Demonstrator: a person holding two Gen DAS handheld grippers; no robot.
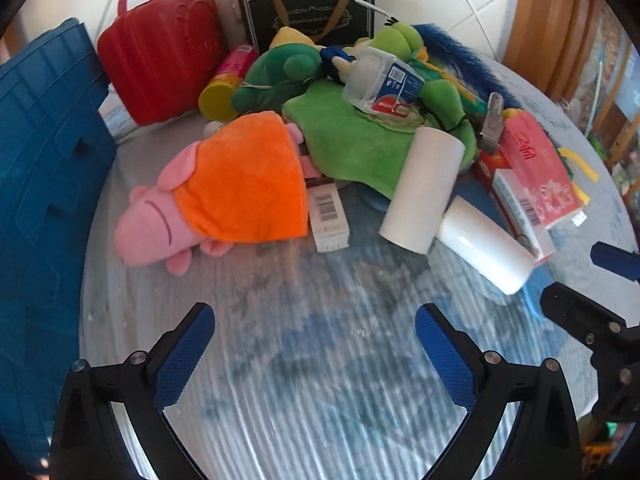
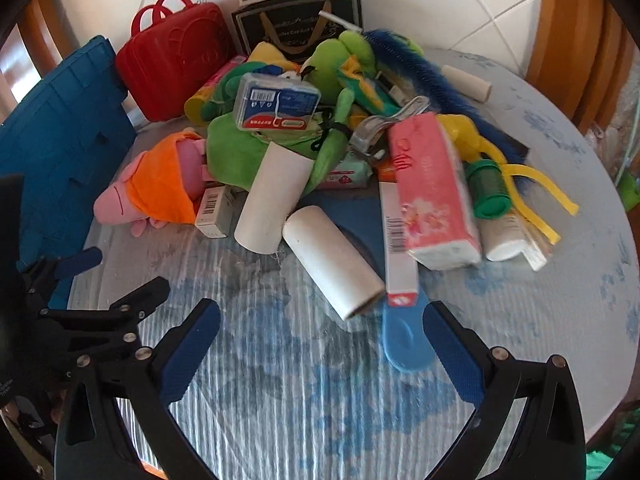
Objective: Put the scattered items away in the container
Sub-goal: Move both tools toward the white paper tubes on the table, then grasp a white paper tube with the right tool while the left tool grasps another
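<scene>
— While both tools hang low over the table point(image 2: 520, 320), how do they stand?

— The left gripper point(image 1: 316, 354) is spread wide with nothing between its blue pads, over bare striped cloth. The right gripper point(image 2: 320, 354) is likewise released and holds nothing; a light-blue brush handle point(image 2: 404, 340) lies just inside its right finger.

— And just past them?

— Two white rolls: one paper roll point(image 2: 332, 260) lies on its side pointing toward the right gripper, a second white roll point(image 2: 274, 200) leans against the pile and touches it. Beside them rests a pink tissue pack point(image 2: 434, 188) over a long red-and-white box point(image 2: 398, 240).

— To the left?

— A pink plush in orange cloth point(image 1: 224, 196) lies flat on its side, a small barcoded box point(image 1: 328, 216) against it.

— Farther back?

— Green plush toys point(image 2: 336, 72) are heaped with a clear floss-pick box point(image 2: 278, 102) on top, metal clippers point(image 2: 380, 128) beside it, and a blue feather duster point(image 2: 432, 76) behind.

— The container?

— The blue crate point(image 1: 44, 168) stands at the table's left edge, well apart from the pile's right side. A red toy suitcase point(image 1: 160, 56) and a black gift bag point(image 1: 308, 12) stand at the wall.
</scene>
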